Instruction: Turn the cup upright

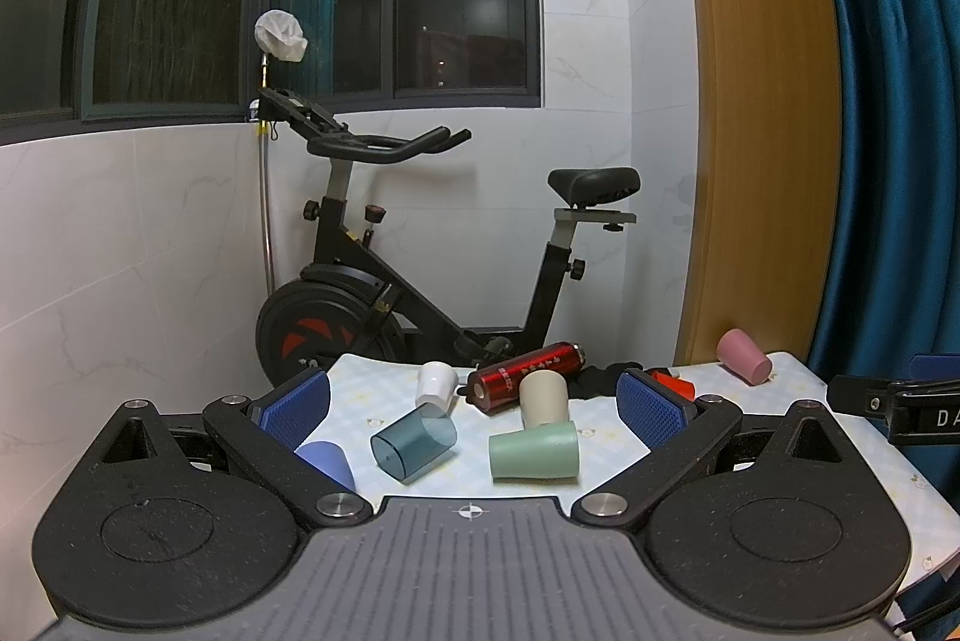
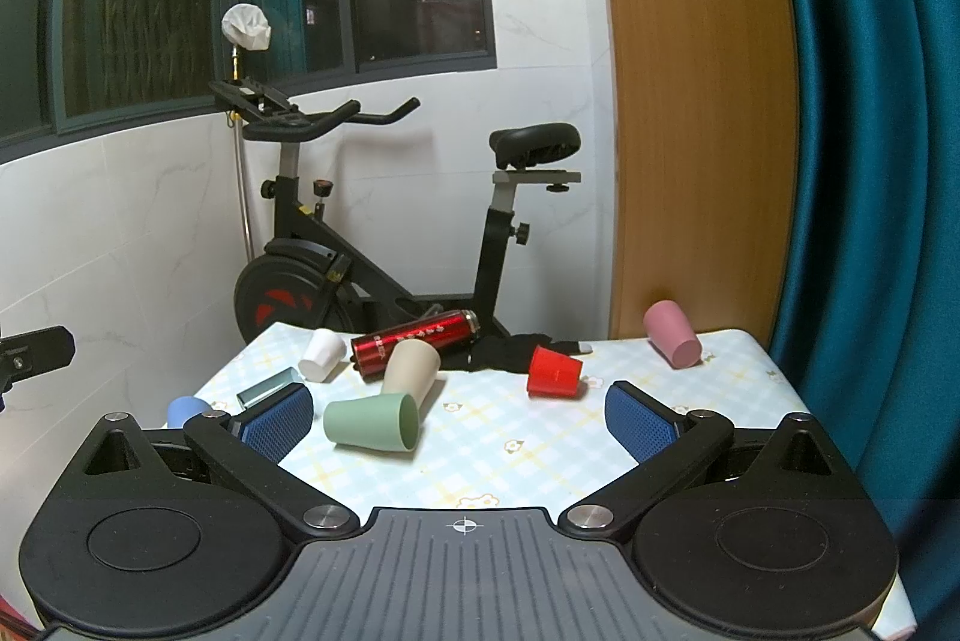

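Several cups lie tipped on a checked tablecloth [image 2: 516, 467]. A green cup [image 1: 534, 450] [image 2: 372, 422] lies on its side between a clear teal cup [image 1: 414, 445] and a beige cup [image 1: 543, 399] [image 2: 410, 368]. A white cup [image 1: 434, 388] [image 2: 321, 353], a blue cup [image 1: 327, 461] [image 2: 185, 410], a red cup [image 2: 554, 371] standing mouth down and a pink cup [image 1: 744, 355] [image 2: 671, 333] on its side are also there. My left gripper [image 1: 474, 404] is open and empty, short of the cups. My right gripper [image 2: 459, 416] is open and empty.
A red metal bottle [image 1: 525, 374] [image 2: 414, 341] lies on its side behind the beige cup, next to a black cloth [image 2: 510, 350]. An exercise bike [image 1: 384, 275] stands behind the table. A wooden panel [image 2: 690, 101] and blue curtain [image 2: 870, 161] are at the right.
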Motion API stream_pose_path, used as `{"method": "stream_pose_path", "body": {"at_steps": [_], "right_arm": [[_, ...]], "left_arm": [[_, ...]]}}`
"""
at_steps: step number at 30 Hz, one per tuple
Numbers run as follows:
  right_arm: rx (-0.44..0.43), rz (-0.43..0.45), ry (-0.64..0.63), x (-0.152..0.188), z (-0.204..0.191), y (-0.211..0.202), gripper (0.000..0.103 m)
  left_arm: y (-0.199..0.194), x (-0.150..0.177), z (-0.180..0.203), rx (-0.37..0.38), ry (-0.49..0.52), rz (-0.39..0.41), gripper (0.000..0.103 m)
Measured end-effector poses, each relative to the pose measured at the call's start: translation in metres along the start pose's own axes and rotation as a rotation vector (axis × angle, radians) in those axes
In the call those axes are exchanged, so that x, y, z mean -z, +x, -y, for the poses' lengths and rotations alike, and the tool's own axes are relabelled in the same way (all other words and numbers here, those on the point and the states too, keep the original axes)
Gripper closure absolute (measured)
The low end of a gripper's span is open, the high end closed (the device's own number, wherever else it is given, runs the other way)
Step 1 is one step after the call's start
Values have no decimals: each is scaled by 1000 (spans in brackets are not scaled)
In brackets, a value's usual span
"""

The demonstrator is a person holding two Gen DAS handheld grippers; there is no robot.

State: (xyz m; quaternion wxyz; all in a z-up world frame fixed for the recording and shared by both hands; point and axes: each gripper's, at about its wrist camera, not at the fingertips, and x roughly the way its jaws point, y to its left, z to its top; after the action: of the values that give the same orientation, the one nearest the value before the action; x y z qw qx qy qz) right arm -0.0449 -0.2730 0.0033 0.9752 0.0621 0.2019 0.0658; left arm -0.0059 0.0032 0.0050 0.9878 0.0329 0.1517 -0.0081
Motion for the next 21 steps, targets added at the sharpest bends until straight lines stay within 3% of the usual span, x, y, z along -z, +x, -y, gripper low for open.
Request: {"method": "stream_pose_path", "body": {"at_steps": [21], "right_arm": [[-5,-6,2,-2,1,4,0]], "left_arm": [[6,3,-1,-9,-20,-29,0]]}}
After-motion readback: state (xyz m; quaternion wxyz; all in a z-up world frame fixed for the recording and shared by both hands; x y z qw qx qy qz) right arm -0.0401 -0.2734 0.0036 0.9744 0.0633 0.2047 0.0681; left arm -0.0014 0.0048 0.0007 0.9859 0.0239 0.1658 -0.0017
